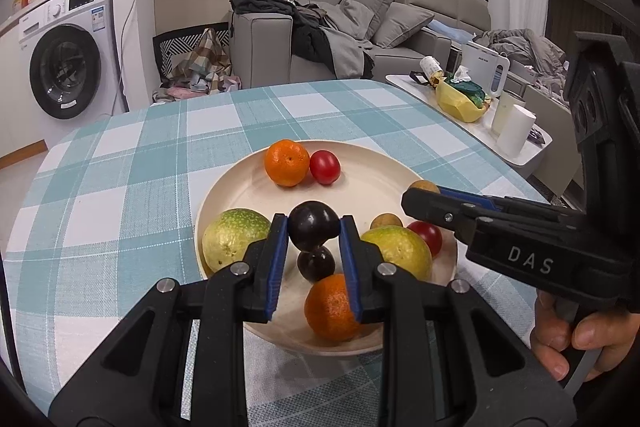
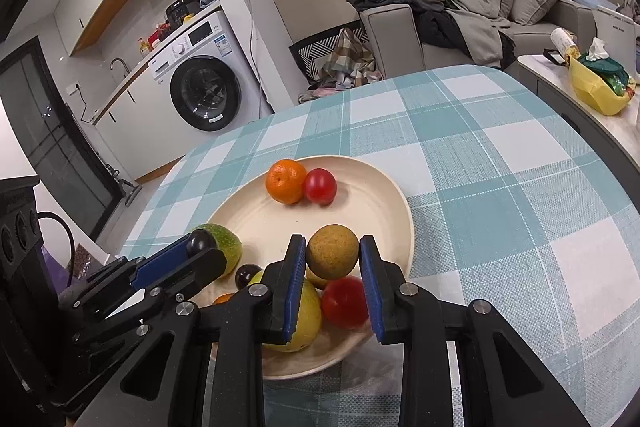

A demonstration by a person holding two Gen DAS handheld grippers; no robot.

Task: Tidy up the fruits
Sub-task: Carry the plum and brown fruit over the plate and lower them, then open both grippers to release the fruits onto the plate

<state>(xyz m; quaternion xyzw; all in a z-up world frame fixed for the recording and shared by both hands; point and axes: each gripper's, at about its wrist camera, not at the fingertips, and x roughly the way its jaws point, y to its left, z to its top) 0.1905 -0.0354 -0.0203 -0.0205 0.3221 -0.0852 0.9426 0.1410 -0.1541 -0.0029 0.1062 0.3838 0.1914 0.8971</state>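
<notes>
A cream plate [image 1: 372,195] [image 2: 376,211] holds several fruits on the checked tablecloth. My left gripper [image 1: 314,229] is shut on a dark plum [image 1: 313,230], held above the plate; it also shows in the right wrist view [image 2: 200,242]. A second dark plum [image 1: 316,264] lies below it. My right gripper [image 2: 332,255] is shut on a brown longan [image 2: 332,255], seen at the plate's right in the left wrist view [image 1: 423,185]. An orange [image 1: 287,162] and a red tomato [image 1: 325,167] sit at the plate's far side. Green-yellow guavas [image 1: 234,237] [image 1: 400,253], another orange [image 1: 332,309], a tomato [image 1: 427,235] and a longan [image 1: 386,221] lie near.
A side table [image 1: 516,155] to the right carries a yellow bag [image 1: 460,103], a white cup [image 1: 516,129] and a bottle. A grey sofa [image 1: 360,39] with clothes stands behind the table. A washing machine [image 1: 68,51] stands at the far left.
</notes>
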